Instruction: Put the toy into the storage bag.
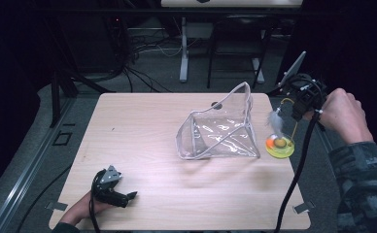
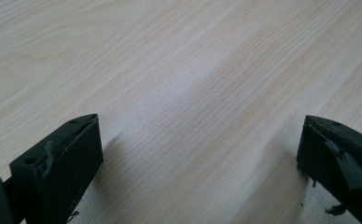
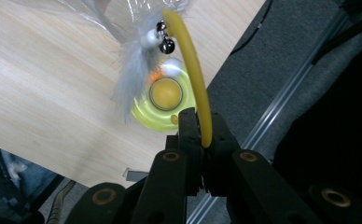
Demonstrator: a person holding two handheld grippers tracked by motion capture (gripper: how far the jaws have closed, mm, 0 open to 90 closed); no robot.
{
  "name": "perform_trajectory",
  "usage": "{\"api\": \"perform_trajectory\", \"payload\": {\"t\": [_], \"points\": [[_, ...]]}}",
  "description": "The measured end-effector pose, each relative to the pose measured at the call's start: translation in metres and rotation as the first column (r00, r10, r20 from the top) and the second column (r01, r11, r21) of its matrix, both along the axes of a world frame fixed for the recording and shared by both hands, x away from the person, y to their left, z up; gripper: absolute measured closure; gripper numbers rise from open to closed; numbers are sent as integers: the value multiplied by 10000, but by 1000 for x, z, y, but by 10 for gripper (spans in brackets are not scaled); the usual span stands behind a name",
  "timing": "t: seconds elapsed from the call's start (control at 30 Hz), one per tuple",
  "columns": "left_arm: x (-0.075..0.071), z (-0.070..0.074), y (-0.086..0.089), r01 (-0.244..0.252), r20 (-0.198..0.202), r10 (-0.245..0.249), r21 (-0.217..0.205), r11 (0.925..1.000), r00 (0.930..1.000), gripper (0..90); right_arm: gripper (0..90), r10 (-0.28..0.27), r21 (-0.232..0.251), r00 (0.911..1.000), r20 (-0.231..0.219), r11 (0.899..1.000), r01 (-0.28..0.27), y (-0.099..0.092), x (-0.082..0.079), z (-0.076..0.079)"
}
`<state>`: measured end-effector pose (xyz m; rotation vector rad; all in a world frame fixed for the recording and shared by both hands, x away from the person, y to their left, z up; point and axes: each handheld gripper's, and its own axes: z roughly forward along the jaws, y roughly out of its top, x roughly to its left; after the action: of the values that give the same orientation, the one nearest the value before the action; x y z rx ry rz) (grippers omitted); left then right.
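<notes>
Wooden tabletop [image 1: 152, 131]: right gripper [image 3: 201, 135] clamped on yellow wand [image 3: 193, 60] of cat toy [image 1: 279, 143] beside clear bag [image 1: 220, 128], apparently not yet bagged; left gripper [image 2: 198, 154] wide open, empty.

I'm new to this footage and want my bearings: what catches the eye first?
The clear plastic pouch standing open mid-table, and just right of it a yellow feather toy near the table's edge. The right gripper pinches the toy's bent yellow rod, while the left gripper rests open at the near-left corner.
</notes>
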<state>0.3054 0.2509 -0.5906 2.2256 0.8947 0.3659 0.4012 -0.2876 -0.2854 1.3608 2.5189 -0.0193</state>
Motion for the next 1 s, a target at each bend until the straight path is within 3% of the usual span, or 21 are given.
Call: {"api": "perform_trajectory", "payload": {"t": [0.27, 0.4, 0.7, 1.0], "points": [[0, 0, 0, -3, -11, 3, -7, 10000, 10000, 1, 875, -76, -334, 9999, 84, 9994, 79, 6, 11, 16], [0, 0, 0, -10, -13, 10, -12, 10000, 10000, 1, 875, -168, -179, 9996, 224, 9997, 172, 9, 15, 20], [0, 0, 0, -26, -3, 26, -8, 10000, 10000, 2, 875, -115, -461, 9984, 559, 9988, 141, 20, 22, 40], [0, 0, 0, -10, -14, 10, -12, 10000, 10000, 1, 875, -132, -329, 9976, 686, 9993, 155, 26, 30, 53]]}}
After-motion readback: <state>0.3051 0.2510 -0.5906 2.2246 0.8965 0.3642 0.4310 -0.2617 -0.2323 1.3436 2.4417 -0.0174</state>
